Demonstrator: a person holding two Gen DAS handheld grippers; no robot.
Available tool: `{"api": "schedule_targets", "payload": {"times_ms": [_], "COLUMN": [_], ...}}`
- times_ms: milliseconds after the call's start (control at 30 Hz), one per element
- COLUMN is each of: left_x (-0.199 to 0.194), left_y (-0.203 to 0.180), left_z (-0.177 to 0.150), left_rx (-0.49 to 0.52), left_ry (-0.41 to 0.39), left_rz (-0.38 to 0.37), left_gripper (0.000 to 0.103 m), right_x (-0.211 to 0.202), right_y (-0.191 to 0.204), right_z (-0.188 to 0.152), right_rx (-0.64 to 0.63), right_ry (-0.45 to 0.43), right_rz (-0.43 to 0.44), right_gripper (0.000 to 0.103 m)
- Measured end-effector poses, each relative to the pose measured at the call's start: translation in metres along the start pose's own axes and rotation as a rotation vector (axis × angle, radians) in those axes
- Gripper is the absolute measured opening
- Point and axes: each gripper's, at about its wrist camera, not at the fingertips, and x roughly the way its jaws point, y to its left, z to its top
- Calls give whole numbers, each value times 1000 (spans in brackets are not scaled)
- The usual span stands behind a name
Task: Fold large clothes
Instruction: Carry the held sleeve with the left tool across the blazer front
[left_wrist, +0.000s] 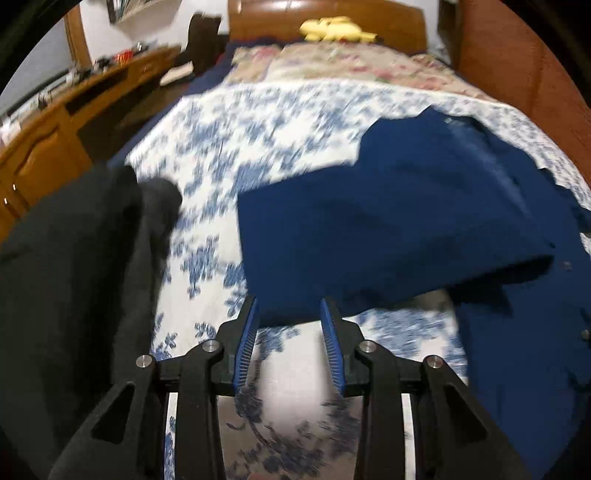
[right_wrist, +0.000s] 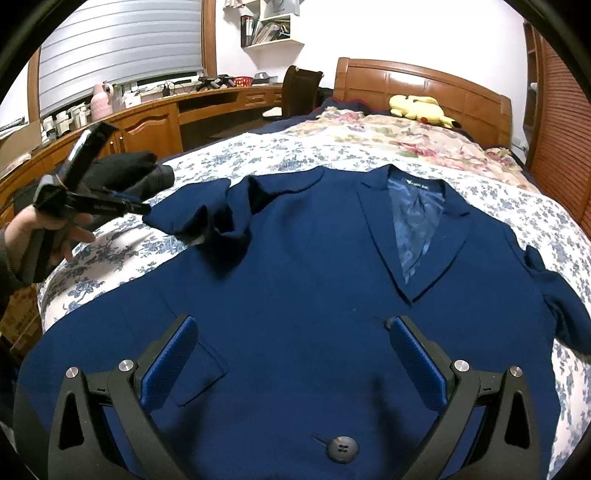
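Observation:
A navy blue suit jacket (right_wrist: 314, 288) lies face up on the bed, collar toward the headboard, lapels open on a shiny lining. My right gripper (right_wrist: 291, 354) is open and empty, hovering over the jacket's lower front above a dark button (right_wrist: 343, 448). In the right wrist view my left gripper (right_wrist: 144, 208) is at the left, its tips at the end of the jacket's left sleeve (right_wrist: 207, 218), which is lifted and crumpled. In the blurred left wrist view the left gripper (left_wrist: 290, 314) has its jaws apart, with the raised sleeve cloth (left_wrist: 369, 236) just beyond the tips.
The bed has a blue-and-white floral sheet (right_wrist: 122, 247) and a flowered quilt (right_wrist: 388, 136) toward the wooden headboard, with a yellow plush toy (right_wrist: 421, 107) there. A black garment (left_wrist: 74, 277) lies at the bed's left side. A wooden desk (right_wrist: 155, 118) and a chair (right_wrist: 299, 92) stand at left.

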Motion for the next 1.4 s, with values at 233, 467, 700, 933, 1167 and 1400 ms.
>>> {"api": "schedule_targets", "payload": {"times_ms": [233,467,700,933,1167,1400], "left_x": [33,47,43,40,-13,-94], "left_y": [11,13,7,3,-26,-93], "left_z": [0,13,9,8,20,50], "left_rx": [-12,-23,-19,-19,-16,83], "left_ry": [55,57,42,39,-99,-259], "left_rz": [16,55,77,-8,-70,-135], "left_gripper": [41,56,56,30,8,8], "right_x": [6,10,9,5,-7,-36], "right_y": [1,1,-2,-3,-6,-18], "right_z": [2,3,3,1,3,4], "right_rx": [0,4,16,22,28,36], "right_ry": [18,28,27,26,3,-50], "right_rz": [11,18,12,8,2,-7], "right_gripper": [103,103,103,103,103,103]}}
